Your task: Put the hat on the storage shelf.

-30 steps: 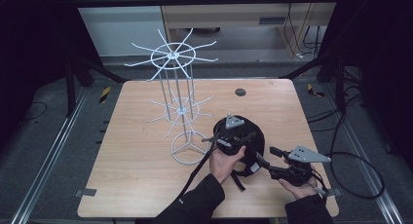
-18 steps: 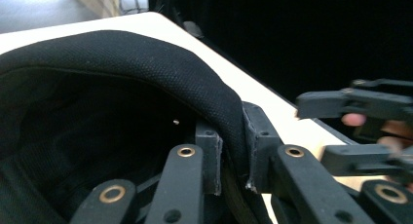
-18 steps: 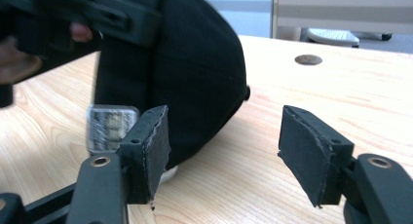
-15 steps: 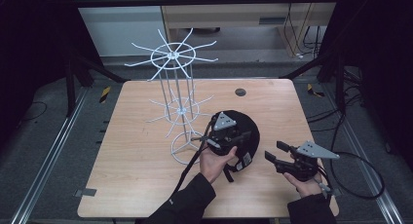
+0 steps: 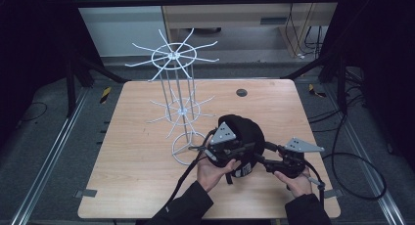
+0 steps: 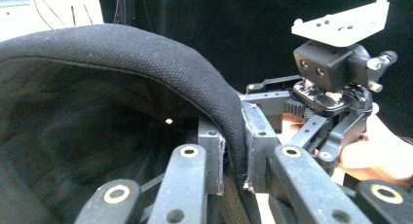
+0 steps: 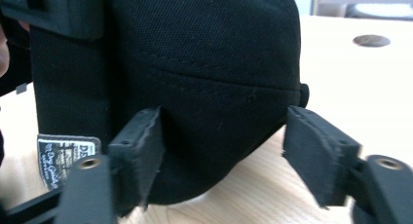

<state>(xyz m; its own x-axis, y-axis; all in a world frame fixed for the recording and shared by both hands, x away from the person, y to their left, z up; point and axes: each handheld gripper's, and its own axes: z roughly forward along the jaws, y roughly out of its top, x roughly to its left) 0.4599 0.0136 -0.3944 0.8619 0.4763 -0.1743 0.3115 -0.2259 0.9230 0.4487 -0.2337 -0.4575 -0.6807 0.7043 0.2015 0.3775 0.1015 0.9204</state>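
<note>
A black cap (image 5: 248,129) is lifted just above the table's front right part, beside the wire stand. My left gripper (image 5: 241,151) is shut on the cap's rim; in the left gripper view its pads (image 6: 212,158) pinch the thick fabric edge (image 6: 146,53), with the cap's dark inside to the left. My right gripper (image 5: 263,159) comes in from the right and stands open. In the right gripper view its jaws (image 7: 224,146) straddle the low bulge of the cap's crown (image 7: 209,63): the left pad lies against the cloth, the right pad is apart from it.
A white wire hook stand (image 5: 178,107) with two rings of arms rises left of the cap, its round base close to the left hand. A dark round hole (image 5: 241,92) marks the wooden table (image 5: 137,186) behind the cap. Cables trail off the table's right side.
The left hand has shifted the cap slightly and turned it. My right gripper, drawn off to the right half a second ago, has come back in to the cap's crown.
</note>
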